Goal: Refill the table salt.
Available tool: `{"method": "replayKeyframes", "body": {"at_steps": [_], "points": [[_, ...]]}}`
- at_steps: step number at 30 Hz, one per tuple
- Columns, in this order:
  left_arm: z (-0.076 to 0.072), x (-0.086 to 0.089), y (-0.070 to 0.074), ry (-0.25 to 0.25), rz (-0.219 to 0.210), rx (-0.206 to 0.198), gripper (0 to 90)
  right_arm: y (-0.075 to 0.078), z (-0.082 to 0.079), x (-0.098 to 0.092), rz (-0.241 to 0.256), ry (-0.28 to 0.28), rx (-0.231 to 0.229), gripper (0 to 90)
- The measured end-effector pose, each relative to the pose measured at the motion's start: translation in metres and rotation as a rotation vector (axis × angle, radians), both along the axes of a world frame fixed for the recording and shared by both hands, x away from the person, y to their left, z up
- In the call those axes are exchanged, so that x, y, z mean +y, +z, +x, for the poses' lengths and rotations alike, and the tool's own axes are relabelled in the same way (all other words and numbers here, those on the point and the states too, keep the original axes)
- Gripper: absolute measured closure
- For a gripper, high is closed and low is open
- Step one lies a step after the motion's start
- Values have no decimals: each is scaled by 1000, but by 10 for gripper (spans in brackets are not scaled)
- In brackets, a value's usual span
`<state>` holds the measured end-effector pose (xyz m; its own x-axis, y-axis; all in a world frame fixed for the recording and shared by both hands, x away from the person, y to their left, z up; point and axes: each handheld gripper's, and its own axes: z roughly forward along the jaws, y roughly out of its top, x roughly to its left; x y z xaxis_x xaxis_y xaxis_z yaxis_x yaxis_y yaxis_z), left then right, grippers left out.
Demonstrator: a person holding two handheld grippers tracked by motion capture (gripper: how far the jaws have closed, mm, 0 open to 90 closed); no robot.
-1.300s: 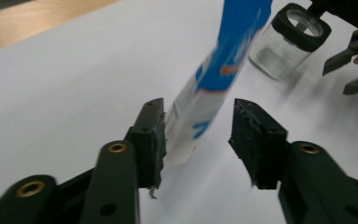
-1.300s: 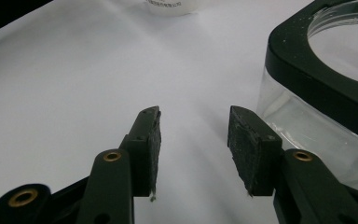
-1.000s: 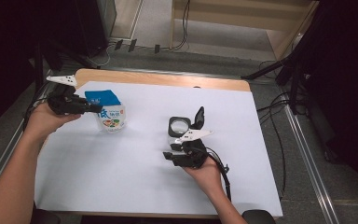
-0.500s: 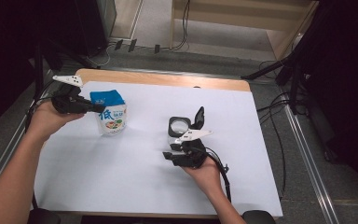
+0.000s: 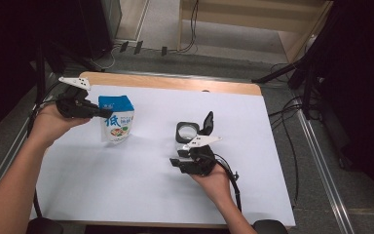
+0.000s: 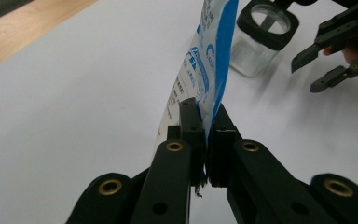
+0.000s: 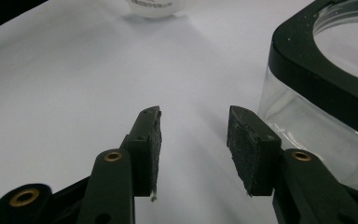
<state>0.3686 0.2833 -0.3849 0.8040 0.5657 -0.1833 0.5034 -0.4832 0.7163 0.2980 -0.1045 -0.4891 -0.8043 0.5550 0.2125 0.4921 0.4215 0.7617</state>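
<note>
Since the earlier pictures, the left gripper point(image 5: 108, 113) and the pouch point(image 5: 117, 119) it is carrying are moving a little away from the person and toward the far left edge of the white table point(image 5: 141, 195), while the right hand is staying where it was.

At the left of the high view, the left gripper is pinching the blue and white pouch by its side seam; in the left gripper view the two jaws are pressing together on this thin edge point(image 6: 206, 122). The pouch is standing upright on the table, well apart from the jar point(image 5: 187, 131). Its long axis is running vertical, the sealed top is pointing up, and the printed face is turning toward the person. I judge it is soft and rather light, with a smooth film that may slip, so the flat seam or the top seal seems to be the best place to take it; squeezing the belly would only deform it.

Further right, the clear jar with a black collar is standing open, its lid hanging behind. The right gripper point(image 5: 182, 157) is resting just beside it, jaws spread and holding nothing point(image 7: 193, 140).
</note>
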Motion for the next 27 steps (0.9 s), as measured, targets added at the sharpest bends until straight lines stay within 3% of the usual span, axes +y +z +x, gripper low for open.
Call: {"method": "replayKeyframes", "body": {"at_steps": [4,7,13,14,15,16,18,27], "points": [[-9,-10,16,-29,-11,-7,900,3,-1,3,15,-10,-34,591],[-17,-26,31,-65,3,-20,900,7,-1,4,17,-19,-48,591],[-23,-44,42,-102,14,-26,900,11,0,18,28,-41,-83,640],[-23,-47,43,-114,10,-20,900,10,0,22,41,-43,-87,629],[-23,-49,44,-120,13,-24,900,8,2,29,55,-45,-89,554],[-22,-52,44,-131,8,-16,900,8,2,29,55,-45,-89,554],[-22,-61,45,-155,11,-15,900,4,3,41,38,-30,-94,467],[-24,-79,49,-185,6,-5,900,-7,2,62,16,-40,-137,362]]}}
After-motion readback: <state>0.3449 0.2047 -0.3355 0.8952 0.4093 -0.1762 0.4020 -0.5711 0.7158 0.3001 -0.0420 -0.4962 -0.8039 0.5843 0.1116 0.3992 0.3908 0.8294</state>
